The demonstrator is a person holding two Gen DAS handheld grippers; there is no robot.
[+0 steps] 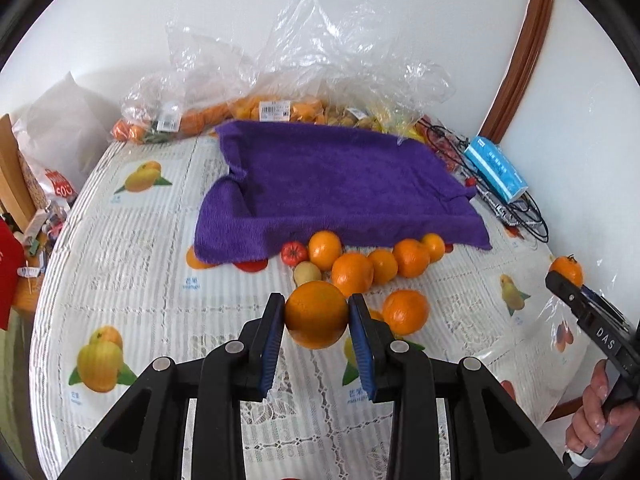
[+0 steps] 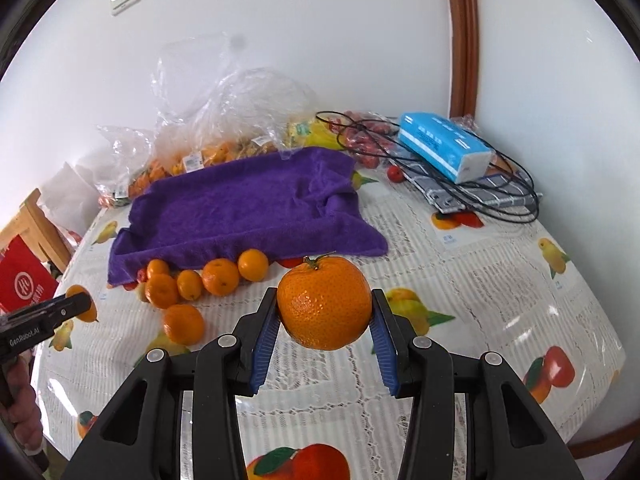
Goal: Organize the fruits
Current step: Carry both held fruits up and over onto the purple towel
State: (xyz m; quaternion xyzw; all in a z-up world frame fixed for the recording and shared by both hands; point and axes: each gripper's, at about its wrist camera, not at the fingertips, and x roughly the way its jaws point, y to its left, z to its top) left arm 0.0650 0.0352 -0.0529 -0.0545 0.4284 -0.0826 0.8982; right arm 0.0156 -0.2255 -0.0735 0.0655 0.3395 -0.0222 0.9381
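My left gripper (image 1: 317,303) is shut on a smooth orange (image 1: 316,320), held above the fruit-print tablecloth. My right gripper (image 2: 325,298) is shut on a larger orange with a green stem (image 2: 324,312), also off the table. A purple towel (image 1: 340,184) lies draped over a tray-like shape at the back middle. Along its front edge sits a cluster of several oranges (image 1: 352,274) with a small red tomato (image 1: 294,253) and a yellowish fruit (image 1: 307,274). One orange (image 1: 406,312) lies apart, nearer to me. In the left wrist view the right gripper (image 1: 560,280) shows at the right edge.
Clear plastic bags of fruit (image 1: 248,112) line the wall behind the towel. A blue tissue pack (image 2: 444,146) and black cables (image 2: 500,200) lie at the back right. A red bag (image 2: 24,284) and a wooden chair (image 2: 36,220) stand off the table's left edge.
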